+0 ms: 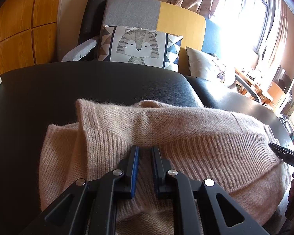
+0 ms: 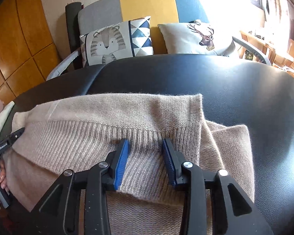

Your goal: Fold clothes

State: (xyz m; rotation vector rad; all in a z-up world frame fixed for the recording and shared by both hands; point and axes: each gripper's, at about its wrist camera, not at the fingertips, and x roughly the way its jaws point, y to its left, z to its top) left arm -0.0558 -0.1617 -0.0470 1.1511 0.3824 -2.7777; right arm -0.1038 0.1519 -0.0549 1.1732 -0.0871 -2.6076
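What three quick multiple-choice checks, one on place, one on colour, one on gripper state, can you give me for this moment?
1. Where does the beige knitted sweater lie?
A. on the black leather surface
B. on the tiger-print cushion
C. on a wooden floor

2. What colour are the pads of the right gripper?
A. red
B. blue
C. white

3. How does the left gripper stand?
A. wide open in the air
B. not in view
C. narrowed on a ribbed fold

Key: 1 A, black leather shows all around the sweater; 2 B, blue strips line both fingers; 3 C, rib knit is pinched between its fingers.
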